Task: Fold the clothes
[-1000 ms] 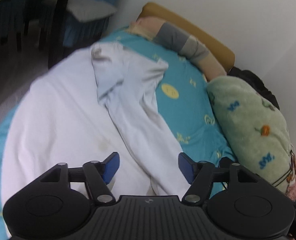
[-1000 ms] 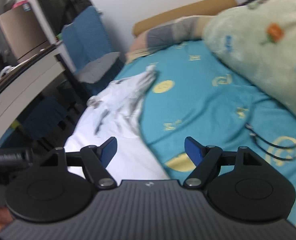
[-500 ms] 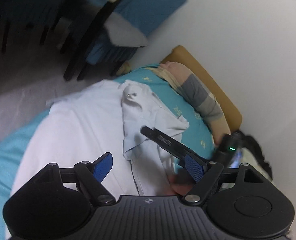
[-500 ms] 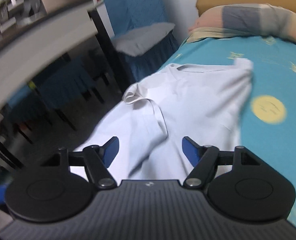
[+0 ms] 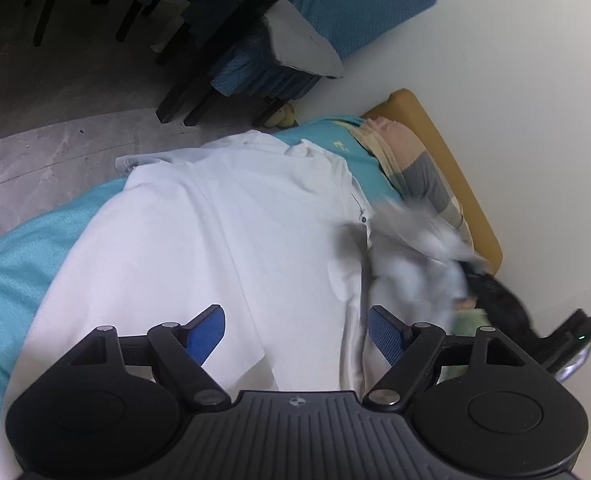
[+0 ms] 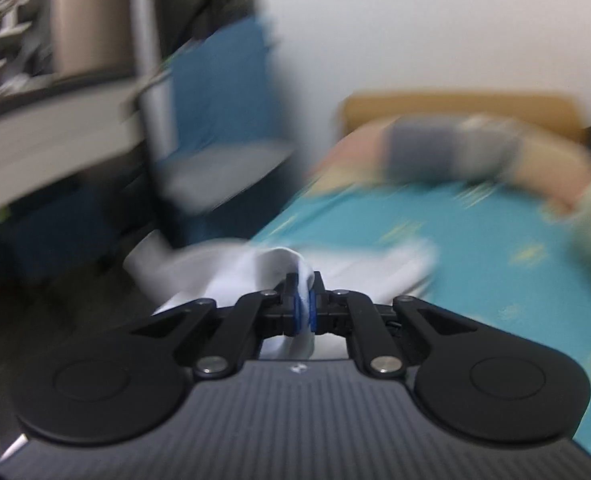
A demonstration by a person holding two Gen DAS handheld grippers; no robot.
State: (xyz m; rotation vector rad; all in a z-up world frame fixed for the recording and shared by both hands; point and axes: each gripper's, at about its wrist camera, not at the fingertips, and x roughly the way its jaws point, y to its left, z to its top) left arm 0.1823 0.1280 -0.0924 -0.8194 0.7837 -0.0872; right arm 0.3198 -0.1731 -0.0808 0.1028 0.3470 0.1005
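Right gripper (image 6: 304, 307) clamped on white shirt (image 5: 231, 216) fold, left gripper (image 5: 295, 334) spread wide above it

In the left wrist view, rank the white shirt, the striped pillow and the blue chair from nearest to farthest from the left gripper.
From the left gripper:
1. White shirt, spread on the bed right under the open fingers.
2. Striped pillow, ahead to the right, against the headboard.
3. Blue chair, farthest, off the bed near the wall.

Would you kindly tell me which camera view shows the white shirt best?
The left wrist view: the white shirt lies spread across the bed, collar visible. The right wrist view is blurred, showing only a bunched fold clamped in the right gripper.
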